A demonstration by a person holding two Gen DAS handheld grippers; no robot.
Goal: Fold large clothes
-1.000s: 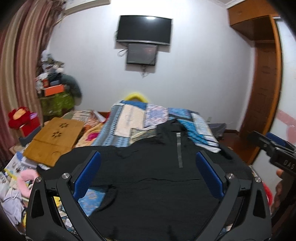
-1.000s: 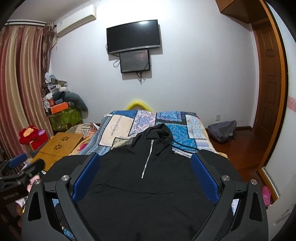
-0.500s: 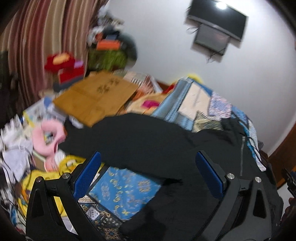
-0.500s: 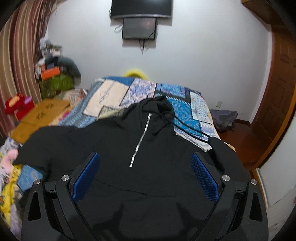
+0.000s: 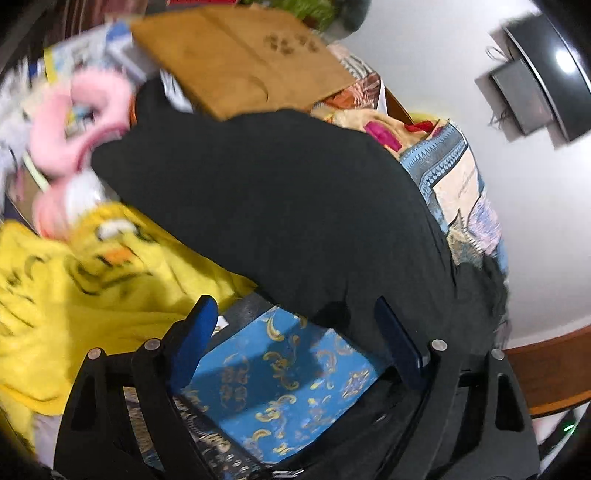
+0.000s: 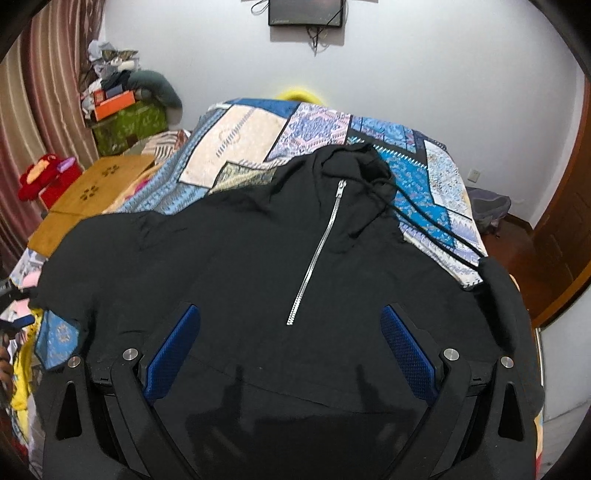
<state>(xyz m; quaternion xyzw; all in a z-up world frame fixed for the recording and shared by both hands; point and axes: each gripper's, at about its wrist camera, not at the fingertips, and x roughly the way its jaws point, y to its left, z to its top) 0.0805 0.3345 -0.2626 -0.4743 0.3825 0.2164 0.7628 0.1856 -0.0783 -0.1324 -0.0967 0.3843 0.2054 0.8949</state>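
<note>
A black hoodie (image 6: 258,258) with a silver half zipper (image 6: 317,254) lies front up on the patchwork bed cover (image 6: 236,136), hood at the far end. My right gripper (image 6: 290,312) hovers open over its chest, just above the zipper's lower end. In the left wrist view the hoodie's left sleeve (image 5: 240,184) stretches away toward the bed's cluttered side. My left gripper (image 5: 293,310) tilts down at the sleeve's lower edge near the armpit. Its jaws are closing, with the black hem and blue cloth (image 5: 280,380) between them, and the pads do not press on anything.
A wooden lap table (image 5: 240,55), a pink plush ring (image 5: 92,110) and a yellow duck blanket (image 5: 74,288) crowd the bed's left side. A wall screen (image 6: 306,11) hangs beyond the bed. On the right are a wooden door (image 6: 565,229) and a grey bag (image 6: 487,206).
My left gripper swung left and down, rolling, from over the hoodie's body to its left sleeve edge, and its jaws narrowed. My right gripper tipped down closer to the hoodie's chest.
</note>
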